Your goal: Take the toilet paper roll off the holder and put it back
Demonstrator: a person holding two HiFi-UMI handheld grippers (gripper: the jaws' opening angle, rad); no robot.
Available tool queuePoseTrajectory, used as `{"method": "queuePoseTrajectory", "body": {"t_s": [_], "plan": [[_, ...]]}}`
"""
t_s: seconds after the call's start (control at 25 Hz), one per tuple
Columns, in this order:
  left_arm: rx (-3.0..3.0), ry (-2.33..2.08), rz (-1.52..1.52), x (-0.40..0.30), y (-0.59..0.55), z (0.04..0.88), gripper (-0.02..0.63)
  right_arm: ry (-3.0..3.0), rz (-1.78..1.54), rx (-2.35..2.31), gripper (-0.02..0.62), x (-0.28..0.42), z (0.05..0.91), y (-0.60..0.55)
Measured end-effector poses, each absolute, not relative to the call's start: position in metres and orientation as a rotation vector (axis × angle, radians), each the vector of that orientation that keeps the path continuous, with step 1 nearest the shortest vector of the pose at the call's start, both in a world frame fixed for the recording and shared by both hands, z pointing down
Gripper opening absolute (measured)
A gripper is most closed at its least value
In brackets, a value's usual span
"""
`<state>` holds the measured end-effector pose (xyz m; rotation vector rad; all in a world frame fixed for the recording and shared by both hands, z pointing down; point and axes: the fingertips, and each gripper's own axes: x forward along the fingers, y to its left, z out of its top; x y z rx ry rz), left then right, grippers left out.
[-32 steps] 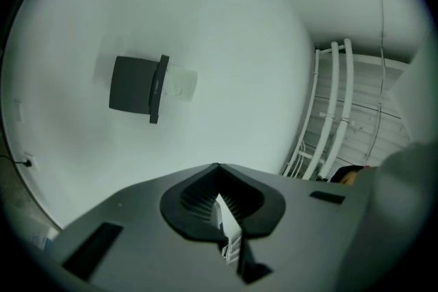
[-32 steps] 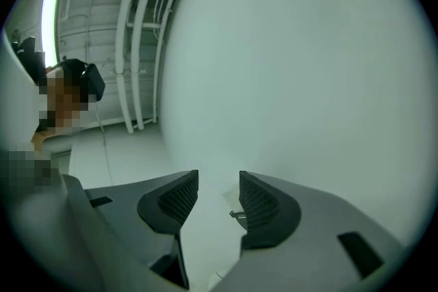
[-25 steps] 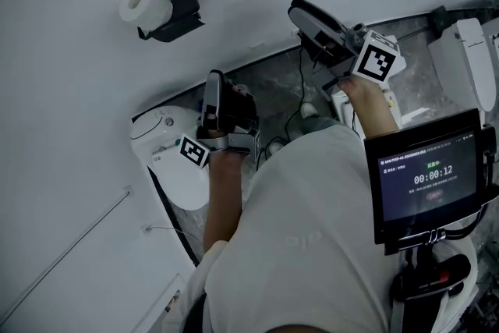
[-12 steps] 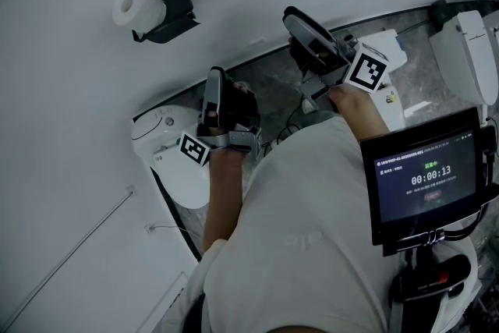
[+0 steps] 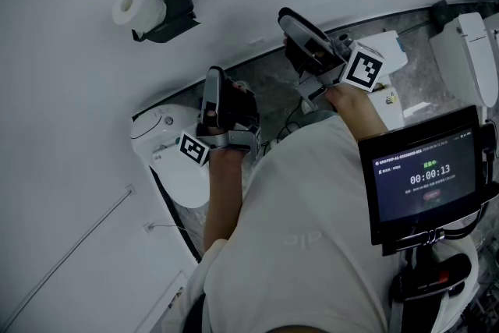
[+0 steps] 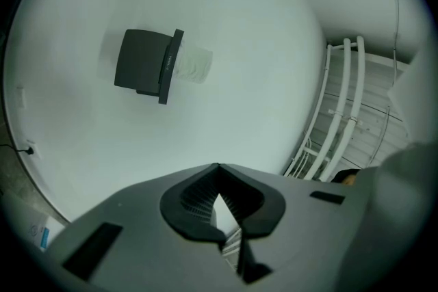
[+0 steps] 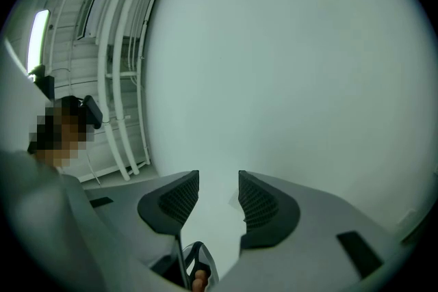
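A white toilet paper roll (image 5: 134, 7) sits on a black wall holder (image 5: 170, 10) at the upper left of the head view. In the left gripper view the holder (image 6: 145, 65) hangs on the white wall, with the roll (image 6: 194, 64) partly showing behind it. My left gripper (image 5: 213, 83) is below and right of the roll, well apart from it. Its tips (image 6: 217, 169) meet, so it is shut with nothing held. My right gripper (image 5: 290, 19) is farther right, open (image 7: 219, 182) and facing bare wall.
A white toilet (image 5: 166, 156) stands under the left gripper. A second white fixture (image 5: 466, 58) is at the far right. A dark screen (image 5: 425, 175) hangs at the right by the person's body. White pipes (image 6: 342, 113) run along the wall.
The right gripper has drifted a little left and up. The left gripper stays where it was. The roll remains on its holder.
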<state>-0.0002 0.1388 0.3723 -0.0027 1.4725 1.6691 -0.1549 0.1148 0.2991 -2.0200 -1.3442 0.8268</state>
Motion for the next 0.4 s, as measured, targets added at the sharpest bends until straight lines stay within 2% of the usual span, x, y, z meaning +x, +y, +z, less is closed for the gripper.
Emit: {"method": "queuePoseTrajectory", "body": {"t_s": [0.4], "plan": [[-0.001, 1.468, 1.665, 0.0009, 0.1384, 0.3733, 0.004, -1.369, 0.820, -2.011, 0.192, -0.1604, 0.3009, 0.1147]]}}
